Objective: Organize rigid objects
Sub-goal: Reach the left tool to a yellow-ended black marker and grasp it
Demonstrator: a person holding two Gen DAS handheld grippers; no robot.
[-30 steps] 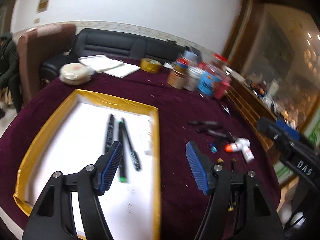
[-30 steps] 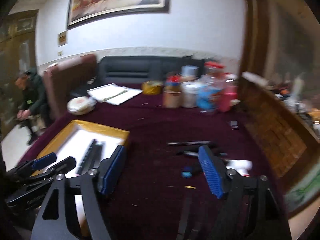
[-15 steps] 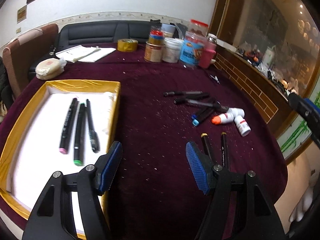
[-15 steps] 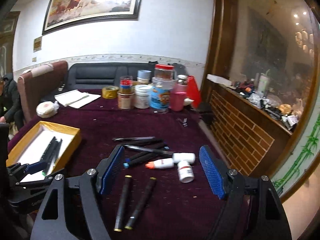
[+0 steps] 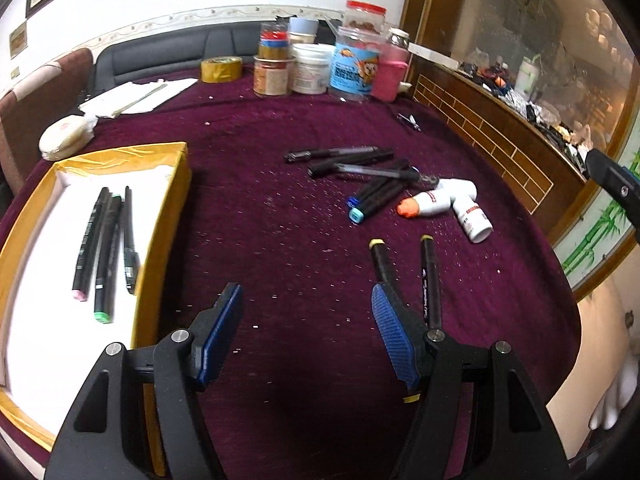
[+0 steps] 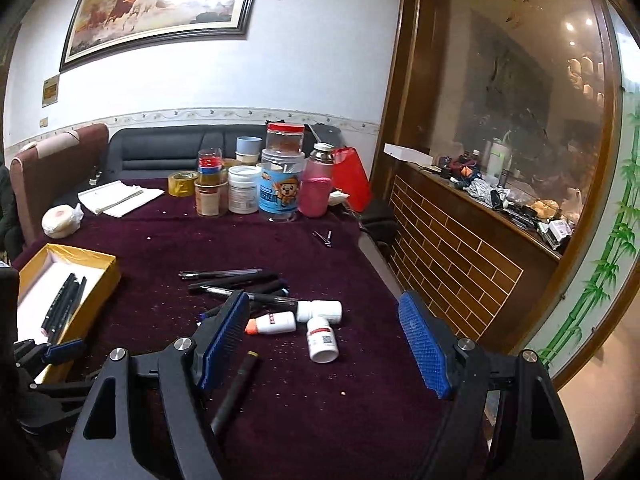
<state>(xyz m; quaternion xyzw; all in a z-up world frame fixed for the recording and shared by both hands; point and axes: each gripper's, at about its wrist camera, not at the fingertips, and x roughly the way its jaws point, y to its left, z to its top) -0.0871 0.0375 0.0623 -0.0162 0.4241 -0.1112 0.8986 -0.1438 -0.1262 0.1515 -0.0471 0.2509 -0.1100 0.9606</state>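
A gold-rimmed box (image 5: 172, 184) on the left holds three black markers (image 5: 105, 246); it also shows in the right wrist view (image 6: 102, 280). Loose black pens (image 5: 340, 155) and markers (image 5: 374, 199) lie on the maroon cloth, with small white bottles (image 5: 466, 208) beside them. Two yellow-tipped markers (image 5: 428, 276) lie by my left gripper's right finger. My left gripper (image 5: 306, 334) is open and empty above the cloth. My right gripper (image 6: 324, 344) is open and empty, just short of the white bottles (image 6: 322, 336), with a yellow-tipped marker (image 6: 236, 388) by its left finger.
Jars and tubs (image 5: 320, 66), a tape roll (image 5: 221, 69) and papers (image 5: 132, 96) stand at the table's far side. A nail clipper (image 6: 323, 237) lies mid-table. A brick-patterned counter (image 6: 460, 256) runs along the right. The table's right edge (image 5: 560, 280) is close.
Both grippers have swung right and pulled back from the box towards the loose pens and bottles. Both stay open and empty. Nothing on the table has moved.
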